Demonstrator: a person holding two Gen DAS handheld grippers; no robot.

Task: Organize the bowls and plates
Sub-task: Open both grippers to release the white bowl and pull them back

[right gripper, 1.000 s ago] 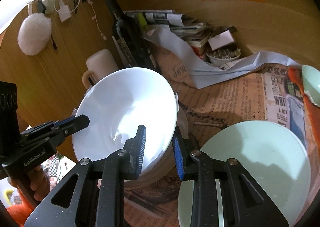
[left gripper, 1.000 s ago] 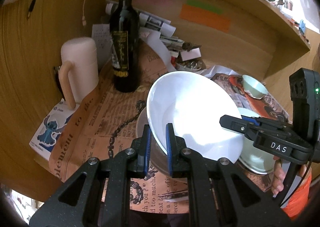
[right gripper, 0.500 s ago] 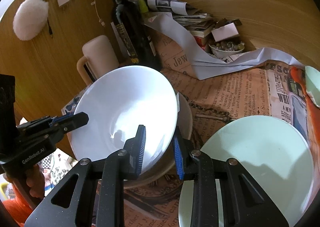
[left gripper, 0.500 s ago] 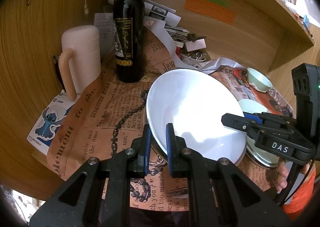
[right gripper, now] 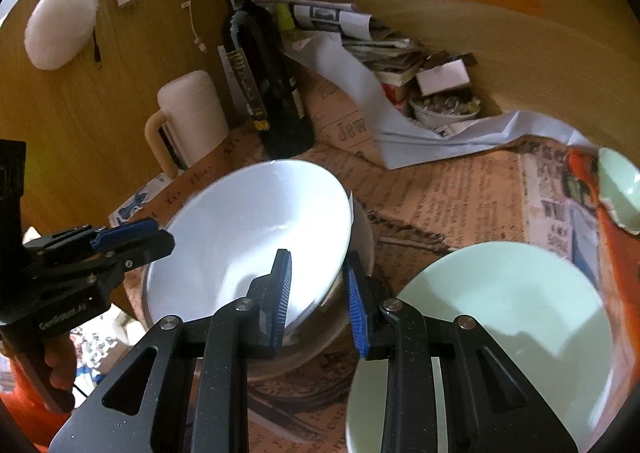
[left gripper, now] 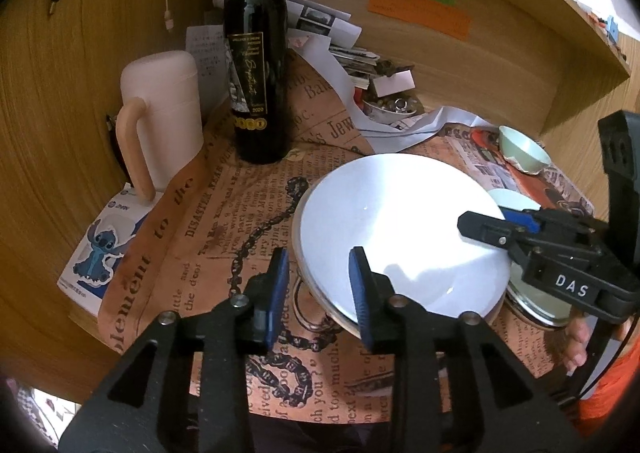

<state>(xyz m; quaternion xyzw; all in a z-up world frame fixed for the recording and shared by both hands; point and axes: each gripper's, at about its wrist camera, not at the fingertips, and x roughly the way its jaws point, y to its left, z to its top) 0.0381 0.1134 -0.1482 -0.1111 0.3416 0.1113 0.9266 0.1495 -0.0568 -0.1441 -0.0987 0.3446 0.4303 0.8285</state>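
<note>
A large white bowl (left gripper: 404,241) rests nested in a second bowl (right gripper: 360,253) on the newspaper-covered desk; it also shows in the right wrist view (right gripper: 260,237). My left gripper (left gripper: 318,285) is open, its jaws astride the bowl's near rim. My right gripper (right gripper: 318,285) is open too, its jaws astride the opposite rim. A pale green plate (right gripper: 504,329) lies just right of the bowls. A small pale green bowl (left gripper: 520,151) sits at the far right.
A dark wine bottle (left gripper: 256,65) and a cream lidded mug (left gripper: 164,113) stand at the back left. Stacked papers and a small dish of trinkets (right gripper: 444,109) fill the back corner. Wooden walls enclose the desk. A sticker card (left gripper: 100,249) lies at the left edge.
Both grippers lowered the white bowl into the bowl beneath it, then opened and let go of its rim.
</note>
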